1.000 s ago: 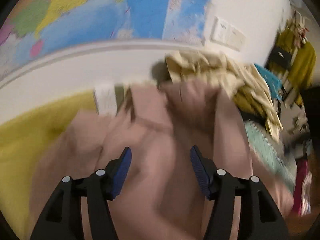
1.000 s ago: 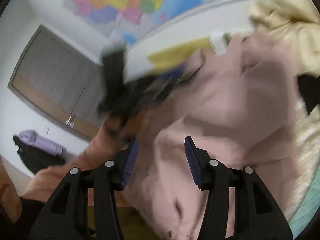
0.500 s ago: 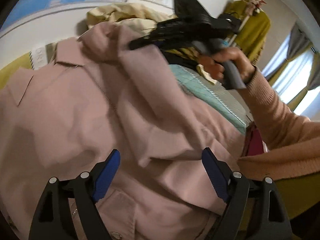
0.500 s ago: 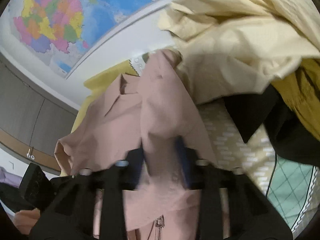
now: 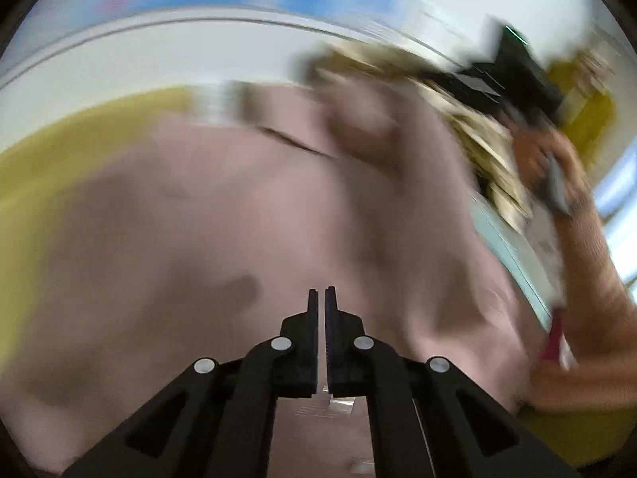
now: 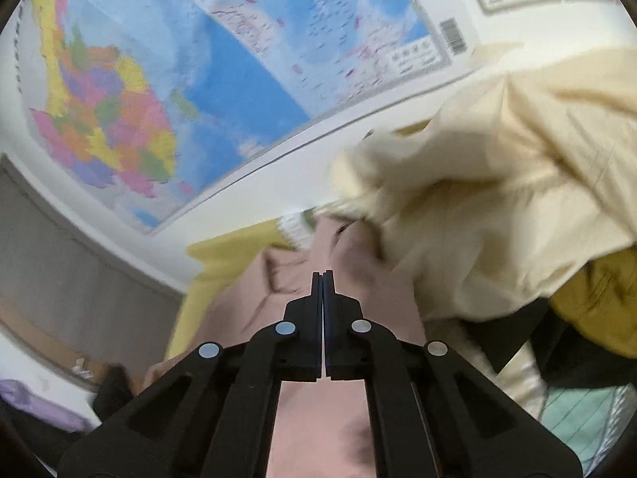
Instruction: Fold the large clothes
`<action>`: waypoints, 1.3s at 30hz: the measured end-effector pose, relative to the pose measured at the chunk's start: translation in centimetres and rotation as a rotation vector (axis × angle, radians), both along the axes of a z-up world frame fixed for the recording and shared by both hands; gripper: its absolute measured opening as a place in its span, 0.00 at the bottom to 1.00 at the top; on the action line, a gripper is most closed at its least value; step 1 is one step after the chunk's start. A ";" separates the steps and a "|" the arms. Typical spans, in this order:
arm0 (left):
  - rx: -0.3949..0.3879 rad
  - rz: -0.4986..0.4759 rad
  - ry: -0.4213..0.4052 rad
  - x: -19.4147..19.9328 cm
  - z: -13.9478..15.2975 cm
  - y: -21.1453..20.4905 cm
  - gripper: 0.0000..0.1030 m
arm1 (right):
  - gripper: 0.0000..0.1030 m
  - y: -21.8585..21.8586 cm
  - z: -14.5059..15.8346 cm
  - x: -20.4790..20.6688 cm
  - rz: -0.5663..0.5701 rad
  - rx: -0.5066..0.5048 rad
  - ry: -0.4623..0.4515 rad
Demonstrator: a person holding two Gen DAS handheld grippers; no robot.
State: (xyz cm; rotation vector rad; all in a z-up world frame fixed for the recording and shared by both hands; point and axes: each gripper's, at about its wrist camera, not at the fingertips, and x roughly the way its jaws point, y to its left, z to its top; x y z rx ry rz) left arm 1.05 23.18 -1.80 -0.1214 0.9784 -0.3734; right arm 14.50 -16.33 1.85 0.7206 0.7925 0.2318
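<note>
A large pink jacket point(image 5: 247, 215) lies spread over a yellow-green bed cover point(image 5: 43, 167), blurred by motion. My left gripper point(image 5: 321, 298) is above the jacket's lower part with its jaws closed together; no cloth shows between the tips. In the right wrist view the pink jacket point(image 6: 318, 410) lies under my right gripper point(image 6: 322, 279), whose jaws are closed together near the collar; whether cloth is pinched is not clear. The right hand-held gripper point(image 5: 513, 75) and the person's arm point(image 5: 589, 279) show at the right of the left wrist view.
A heap of cream clothes point(image 6: 489, 199) with mustard point(image 6: 597, 302) and black garments lies right of the jacket. A world map point(image 6: 223, 59) hangs on the white wall behind. A teal quilted cover point(image 6: 585, 422) shows at lower right. A grey door point(image 6: 59, 271) is at left.
Both grippers went from open to closed. The left view swung back toward the wall and is blurred. The right gripper moved toward the jacket's collar.
</note>
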 end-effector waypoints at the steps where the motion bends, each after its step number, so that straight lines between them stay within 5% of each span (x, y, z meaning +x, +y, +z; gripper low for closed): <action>1: 0.013 0.004 -0.006 -0.2 0.3 0.4 0.01 | 0.11 0.1 -0.2 0.3 0.005 -0.017 0.023; 4: 0.036 -0.085 -0.045 -3.1 1.1 -1.4 0.24 | 0.45 0.8 0.1 -1.2 0.055 -0.050 0.016; 5: 0.058 -0.122 -0.062 -4.5 1.1 -2.5 0.31 | 0.48 1.7 0.9 -2.6 0.087 -0.100 -0.016; 9: 0.019 -0.230 -0.052 -6.3 0.4 -5.7 0.35 | 0.75 5.3 1.9 -10.2 0.335 -0.099 -0.109; 14: -0.035 -0.258 -0.028 -5.3 -0.7 -6.6 0.36 | 0.76 13.5 -0.9 -17.4 0.595 -0.263 -0.018; 15: -0.043 -0.254 -0.027 -5.1 -0.7 -6.4 0.36 | 0.74 15.0 -1.8 -18.0 0.633 -0.299 0.008; 17: -0.049 -0.231 -0.033 -4.5 -0.4 -5.8 0.36 | 0.35 17.5 -3.6 -18.3 0.681 -0.370 0.053; 18: -0.056 -0.216 -0.036 -4.4 -0.1 -5.3 0.36 | 0.04 18.2 -4.3 -17.9 0.701 -0.335 0.077; 24: -0.019 -0.073 -0.167 -6.9 5.3 0.1 0.40 | 0.05 18.7 -0.4 -12.5 0.620 0.008 -0.103; 27: 0.042 -0.003 -0.243 -8.2 8.0 2.1 0.49 | 0.09 18.8 2.2 -8.8 0.527 0.053 -0.191; 30: 0.083 0.026 -0.293 -9.0 9.2 3.2 0.66 | 0.61 20.2 1.5 -5.1 0.524 0.015 -0.124; 35: 0.056 0.006 -0.159 -7.6 4.8 2.9 0.72 | 0.62 18.0 -1.4 -5.7 0.506 -0.055 -0.041; 38: 0.069 -0.022 -0.064 -6.2 1.4 1.5 0.72 | 0.64 12.3 -1.1 -7.7 0.349 -0.094 -0.082; 39: 0.102 -0.029 -0.044 -5.5 0.1 0.5 0.72 | 0.74 9.9 -0.9 -8.5 0.259 -0.163 -0.097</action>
